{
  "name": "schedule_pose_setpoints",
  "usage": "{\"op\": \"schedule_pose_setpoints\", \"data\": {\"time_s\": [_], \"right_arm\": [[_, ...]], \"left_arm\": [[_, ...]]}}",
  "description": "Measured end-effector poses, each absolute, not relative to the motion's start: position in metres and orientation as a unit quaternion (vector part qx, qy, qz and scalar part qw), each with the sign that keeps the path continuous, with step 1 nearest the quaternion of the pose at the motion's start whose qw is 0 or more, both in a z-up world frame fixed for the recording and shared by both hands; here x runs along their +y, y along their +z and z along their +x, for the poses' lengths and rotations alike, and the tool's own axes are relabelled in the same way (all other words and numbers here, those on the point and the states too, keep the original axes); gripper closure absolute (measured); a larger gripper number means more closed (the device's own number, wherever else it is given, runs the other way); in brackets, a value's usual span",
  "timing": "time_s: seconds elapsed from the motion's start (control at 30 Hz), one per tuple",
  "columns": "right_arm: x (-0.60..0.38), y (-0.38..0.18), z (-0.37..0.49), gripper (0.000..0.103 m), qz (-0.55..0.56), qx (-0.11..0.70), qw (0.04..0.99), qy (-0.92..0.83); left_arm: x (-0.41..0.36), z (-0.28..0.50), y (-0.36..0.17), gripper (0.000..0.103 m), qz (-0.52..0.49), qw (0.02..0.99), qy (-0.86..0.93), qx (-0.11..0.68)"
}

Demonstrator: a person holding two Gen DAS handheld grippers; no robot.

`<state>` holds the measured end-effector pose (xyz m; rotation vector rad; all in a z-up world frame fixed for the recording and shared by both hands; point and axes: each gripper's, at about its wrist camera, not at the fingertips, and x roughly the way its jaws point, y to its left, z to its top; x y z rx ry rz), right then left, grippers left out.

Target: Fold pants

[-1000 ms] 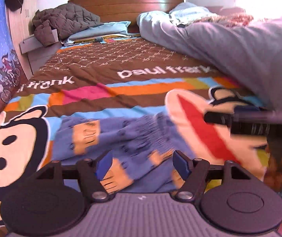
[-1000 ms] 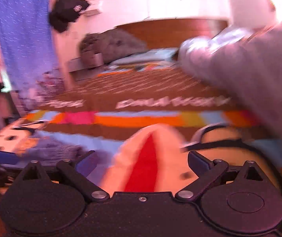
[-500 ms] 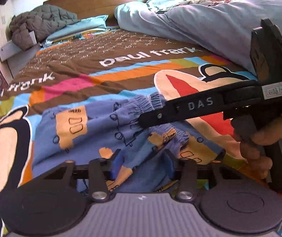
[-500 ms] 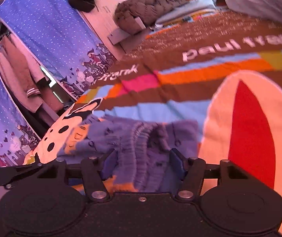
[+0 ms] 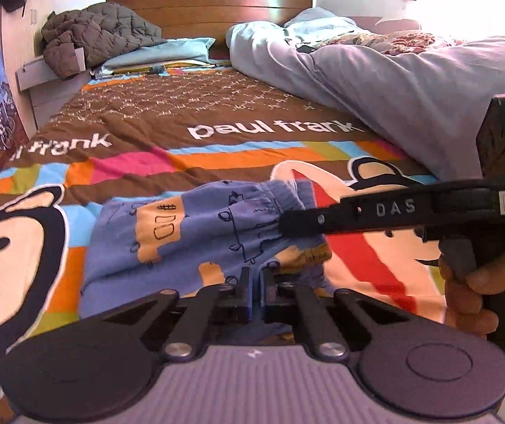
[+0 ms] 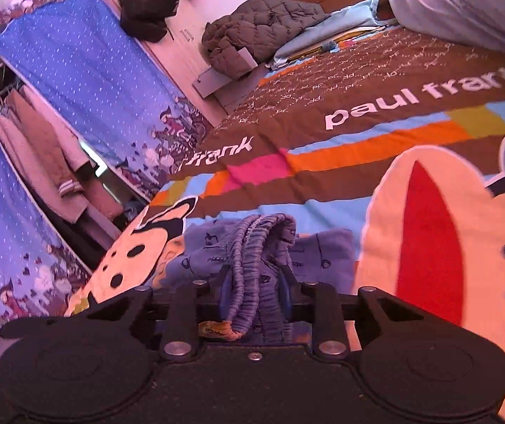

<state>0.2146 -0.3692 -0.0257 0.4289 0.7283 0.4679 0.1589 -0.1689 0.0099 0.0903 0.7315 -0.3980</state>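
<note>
Small blue pants (image 5: 196,233) with orange patches and drawn cars lie on the cartoon bedspread (image 5: 217,155). My left gripper (image 5: 256,286) is shut on the near edge of the pants. My right gripper (image 6: 256,293) is shut on the bunched elastic waistband (image 6: 252,243) of the pants (image 6: 316,247). In the left wrist view the right gripper (image 5: 295,222) reaches in from the right, its tip on the waistband, held by a hand (image 5: 482,293).
A grey duvet (image 5: 411,81) is piled along the right side of the bed. Pillows (image 5: 167,53) and a quilted brown jacket (image 5: 93,39) lie by the headboard. A blue curtain (image 6: 76,81) and hanging clothes (image 6: 44,162) stand at the left.
Both grippers closed on the pants: the left on the near edge, the right on the waistband. The right gripper swung in from the right onto the waistband.
</note>
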Motion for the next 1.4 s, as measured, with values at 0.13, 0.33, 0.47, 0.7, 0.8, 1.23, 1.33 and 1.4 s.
{"op": "schedule_pose_setpoints", "data": {"time_s": [0.13, 0.33, 0.47, 0.7, 0.8, 1.23, 1.33, 1.4], "right_arm": [[-0.378, -0.039, 0.212, 0.059, 0.187, 0.39, 0.876, 0.213], [-0.38, -0.034, 0.209, 0.016, 0.14, 0.363, 0.908, 0.158], [-0.369, -0.024, 0.197, 0.009, 0.067, 0.3, 0.94, 0.147], [-0.338, -0.032, 0.18, 0.005, 0.047, 0.28, 0.941, 0.186], [-0.333, -0.019, 0.185, 0.005, 0.104, 0.266, 0.932, 0.225], [-0.184, -0.017, 0.328, 0.051, -0.043, 0.382, 0.874, 0.296], [-0.156, -0.028, 0.347, 0.055, -0.084, 0.43, 0.843, 0.311], [-0.143, -0.03, 0.349, 0.087, -0.123, 0.44, 0.835, 0.306]], "left_arm": [[-0.17, 0.161, -0.009, 0.092, 0.031, 0.899, -0.181, 0.398], [-0.107, 0.137, 0.002, 0.039, -0.055, 0.922, -0.131, 0.361], [-0.059, 0.142, 0.002, 0.039, -0.068, 0.93, -0.073, 0.353], [-0.004, 0.181, -0.036, 0.043, -0.214, 0.894, -0.125, 0.372], [-0.004, 0.185, -0.056, 0.044, -0.21, 0.89, -0.143, 0.379], [0.009, 0.204, -0.073, 0.076, -0.287, 0.869, -0.124, 0.383], [0.01, 0.204, -0.073, 0.078, -0.29, 0.868, -0.122, 0.384], [0.009, 0.202, -0.072, 0.082, -0.291, 0.869, -0.118, 0.382]]}}
